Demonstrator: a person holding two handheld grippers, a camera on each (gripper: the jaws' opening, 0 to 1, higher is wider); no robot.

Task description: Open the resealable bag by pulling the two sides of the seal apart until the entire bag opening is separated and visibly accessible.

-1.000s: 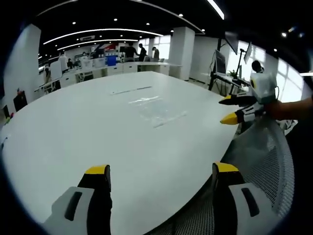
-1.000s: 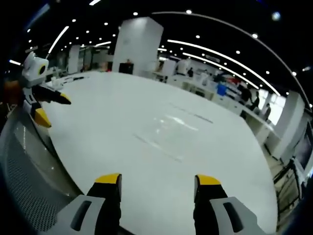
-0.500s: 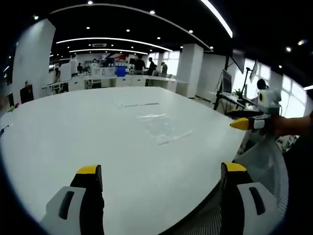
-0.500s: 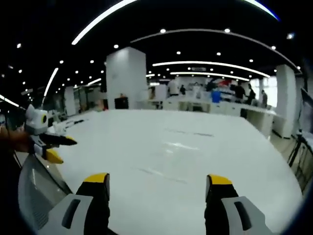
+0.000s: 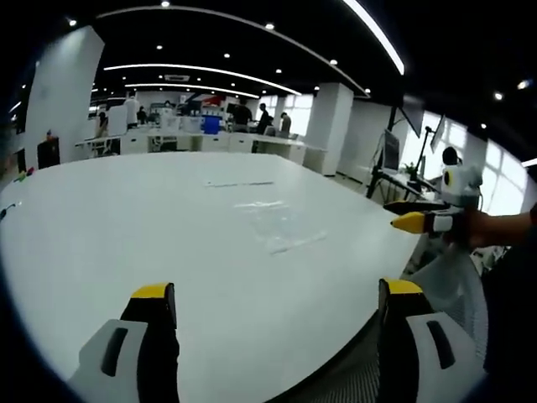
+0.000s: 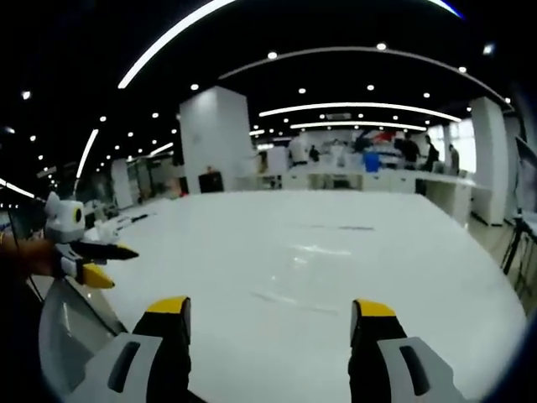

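Observation:
A clear resealable bag [image 5: 277, 220] lies flat on the white table [image 5: 126, 227], its seal strip toward me; in the right gripper view the bag [image 6: 306, 269] is a faint sheen in mid-table. My left gripper [image 5: 273, 294] is open at the near table edge, well short of the bag, nothing between its jaws. My right gripper [image 6: 270, 309] is open too, also short of the bag. The right gripper [image 5: 415, 214] enters the left gripper view from the right. At the left of the right gripper view is the left gripper [image 6: 101, 262].
A mesh chair back [image 5: 457, 285] sits below the table's near edge on the right. A thin strip [image 5: 239, 183] lies beyond the bag. Desks and several people stand far behind, with a white pillar [image 6: 214, 138] and a monitor stand [image 5: 390, 159].
Both views have levelled and steadied since a second ago as the hands moved; the bag has not moved. Both grippers stay open.

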